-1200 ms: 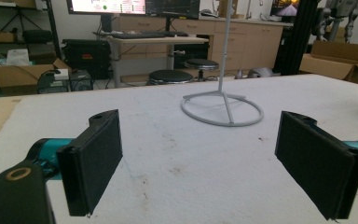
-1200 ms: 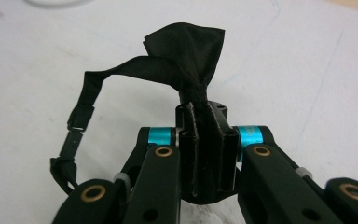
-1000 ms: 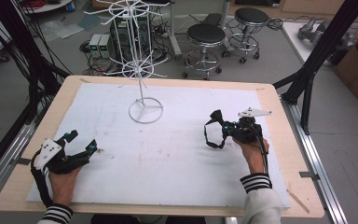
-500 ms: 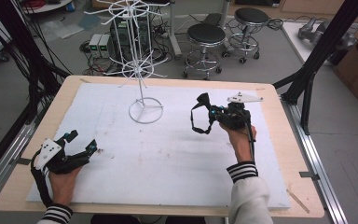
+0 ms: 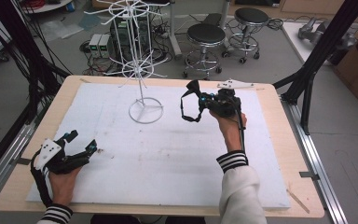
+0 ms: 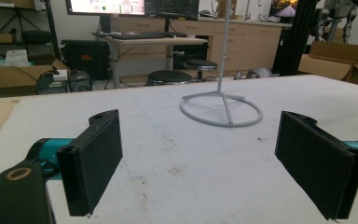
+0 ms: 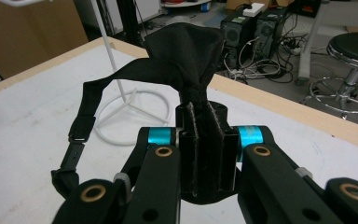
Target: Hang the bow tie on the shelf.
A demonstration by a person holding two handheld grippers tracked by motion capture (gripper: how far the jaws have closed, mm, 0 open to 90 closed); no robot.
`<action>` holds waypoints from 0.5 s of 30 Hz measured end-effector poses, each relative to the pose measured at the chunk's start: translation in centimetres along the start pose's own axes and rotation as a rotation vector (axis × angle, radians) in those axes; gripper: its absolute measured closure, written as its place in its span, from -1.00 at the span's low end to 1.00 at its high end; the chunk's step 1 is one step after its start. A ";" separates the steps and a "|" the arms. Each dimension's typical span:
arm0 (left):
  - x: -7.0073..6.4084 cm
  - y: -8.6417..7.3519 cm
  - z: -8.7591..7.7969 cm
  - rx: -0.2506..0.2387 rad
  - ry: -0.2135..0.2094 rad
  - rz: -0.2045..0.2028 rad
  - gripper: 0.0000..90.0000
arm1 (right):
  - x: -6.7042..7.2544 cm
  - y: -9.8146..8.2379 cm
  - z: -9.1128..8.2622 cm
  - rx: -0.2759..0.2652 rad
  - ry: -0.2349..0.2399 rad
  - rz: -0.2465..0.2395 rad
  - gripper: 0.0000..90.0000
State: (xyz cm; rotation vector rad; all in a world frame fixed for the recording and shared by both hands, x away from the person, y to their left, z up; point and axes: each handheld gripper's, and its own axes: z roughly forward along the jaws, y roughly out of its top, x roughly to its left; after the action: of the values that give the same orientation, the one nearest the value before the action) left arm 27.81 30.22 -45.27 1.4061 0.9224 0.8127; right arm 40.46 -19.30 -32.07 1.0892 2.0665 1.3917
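At the table's near left corner the left hand-held gripper [image 5: 81,148] rests, jaws apart and empty. Toward the far edge, the right hand-held gripper [image 5: 200,100] clamps a black strapped pouch [image 7: 186,51] aloft near the white wire rack [image 5: 142,70]. Its dangling strap [image 7: 81,126] could snag a prong and tip the light rack.
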 end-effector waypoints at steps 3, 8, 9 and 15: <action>0.0 0.0 0.0 -0.002 0.000 0.000 -0.66 | 0.2 0.6 0.3 -0.025 0.003 -0.009 0.85; 0.0 0.0 0.0 -0.001 0.001 -0.001 -0.66 | 0.6 1.7 0.9 -0.032 0.004 -0.017 0.85; 0.0 0.0 0.0 0.000 0.001 -0.001 -0.66 | 0.8 2.1 1.0 -0.036 0.010 -0.019 0.85; 0.0 0.0 0.0 -0.001 0.001 -0.002 -0.66 | 1.4 3.7 1.5 -0.071 0.021 -0.020 0.85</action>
State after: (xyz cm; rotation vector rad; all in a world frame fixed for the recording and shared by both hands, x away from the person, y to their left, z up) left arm 27.82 30.26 -45.28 1.4042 0.9243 0.8122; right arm 42.00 -16.59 -29.25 1.0270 2.0200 1.4613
